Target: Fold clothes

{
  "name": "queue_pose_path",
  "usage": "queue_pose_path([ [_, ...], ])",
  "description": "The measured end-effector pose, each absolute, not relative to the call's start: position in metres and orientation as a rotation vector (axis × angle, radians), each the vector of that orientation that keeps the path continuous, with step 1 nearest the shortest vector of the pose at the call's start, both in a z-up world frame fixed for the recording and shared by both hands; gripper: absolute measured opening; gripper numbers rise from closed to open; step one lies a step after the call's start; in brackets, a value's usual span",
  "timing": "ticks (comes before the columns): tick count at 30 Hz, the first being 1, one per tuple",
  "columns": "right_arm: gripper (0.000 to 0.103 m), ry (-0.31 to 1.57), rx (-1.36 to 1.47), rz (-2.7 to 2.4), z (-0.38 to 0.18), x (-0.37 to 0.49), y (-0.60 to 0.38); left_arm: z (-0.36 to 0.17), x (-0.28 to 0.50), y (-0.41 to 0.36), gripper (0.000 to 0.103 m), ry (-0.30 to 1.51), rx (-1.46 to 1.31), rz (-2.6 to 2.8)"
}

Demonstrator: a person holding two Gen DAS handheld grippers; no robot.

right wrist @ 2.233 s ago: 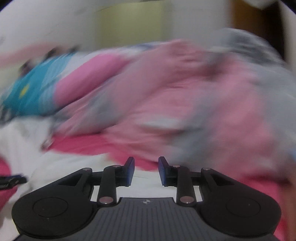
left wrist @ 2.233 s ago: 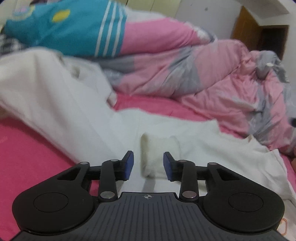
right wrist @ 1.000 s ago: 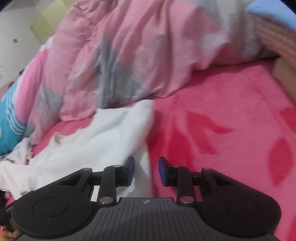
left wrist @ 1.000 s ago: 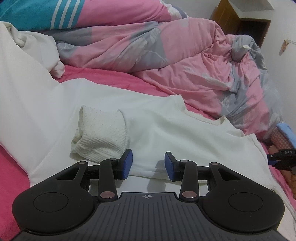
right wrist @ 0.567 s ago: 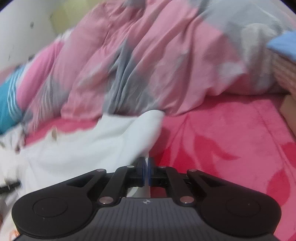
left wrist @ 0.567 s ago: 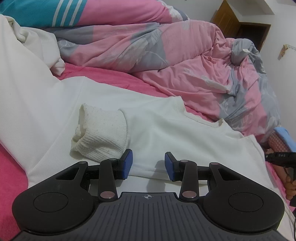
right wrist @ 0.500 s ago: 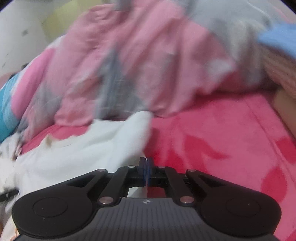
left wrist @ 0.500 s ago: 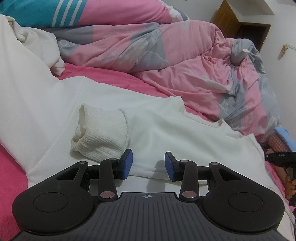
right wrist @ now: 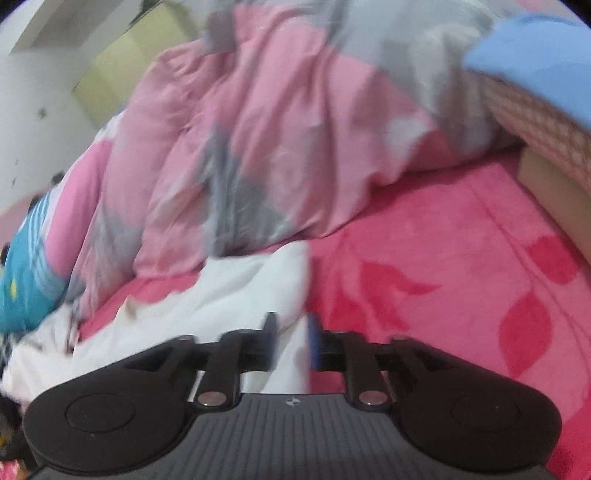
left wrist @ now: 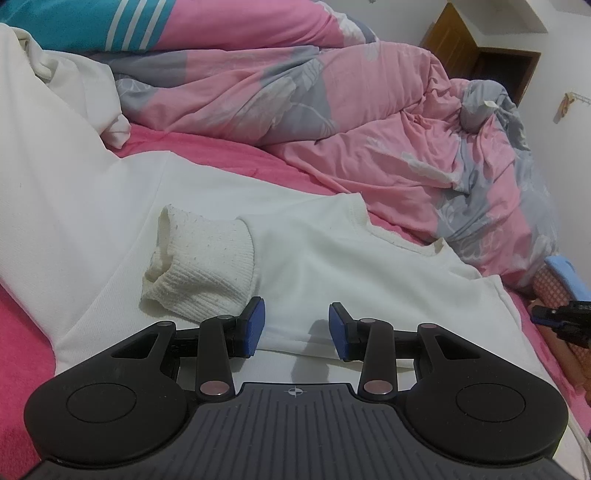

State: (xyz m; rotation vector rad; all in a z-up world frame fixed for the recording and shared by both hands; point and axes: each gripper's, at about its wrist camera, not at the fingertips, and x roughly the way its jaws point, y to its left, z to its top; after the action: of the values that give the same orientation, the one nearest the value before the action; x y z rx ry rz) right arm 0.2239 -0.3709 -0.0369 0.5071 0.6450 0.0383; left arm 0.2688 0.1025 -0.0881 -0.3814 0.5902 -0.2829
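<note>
A white sweater point(left wrist: 332, 258) lies spread on the pink bed sheet point(left wrist: 22, 332), one sleeve folded across it with its ribbed cuff point(left wrist: 207, 269) on top. My left gripper point(left wrist: 296, 317) hovers open just right of the cuff, over the sweater's near edge, with nothing between its fingers. In the blurred right wrist view, my right gripper point(right wrist: 291, 332) is over the sweater's far corner point(right wrist: 236, 291). Its jaws are opening; white fabric shows in the gap, with the pads apart from it. The right gripper's tip point(left wrist: 565, 321) shows at the right edge of the left wrist view.
A crumpled pink and grey duvet point(left wrist: 332, 110) is heaped behind the sweater. A teal striped garment point(left wrist: 74, 22) and more white cloth point(left wrist: 55, 92) lie at the back left. A blue-topped woven basket point(right wrist: 535, 92) borders the sheet point(right wrist: 424, 277) on the right. A wooden cabinet point(left wrist: 480, 62) stands beyond.
The right gripper closed fully at the sweater's corner about half a second ago, and its jaws now stand apart again; it lifted slightly. The left gripper stayed still and open.
</note>
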Motion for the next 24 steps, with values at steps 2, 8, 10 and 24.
queue_pose_path([
  [2, 0.036, 0.651, 0.487, 0.045, -0.034, 0.225, -0.366, -0.088, 0.269, 0.102, 0.038, 0.59, -0.382, -0.283],
  [8, 0.042, 0.688, 0.571, 0.003, -0.039, 0.265, -0.366, -0.089, 0.269, 0.104, 0.038, 0.587, -0.395, -0.288],
  [10, 0.043, 0.702, 0.636, -0.008, -0.046, 0.281, -0.373, -0.09, 0.269, 0.105, 0.038, 0.586, -0.404, -0.292],
  [24, 0.014, 0.518, 0.17, 0.091, -0.038, 0.317, -0.33, -0.091, 0.269, 0.109, 0.038, 0.582, -0.433, -0.305],
])
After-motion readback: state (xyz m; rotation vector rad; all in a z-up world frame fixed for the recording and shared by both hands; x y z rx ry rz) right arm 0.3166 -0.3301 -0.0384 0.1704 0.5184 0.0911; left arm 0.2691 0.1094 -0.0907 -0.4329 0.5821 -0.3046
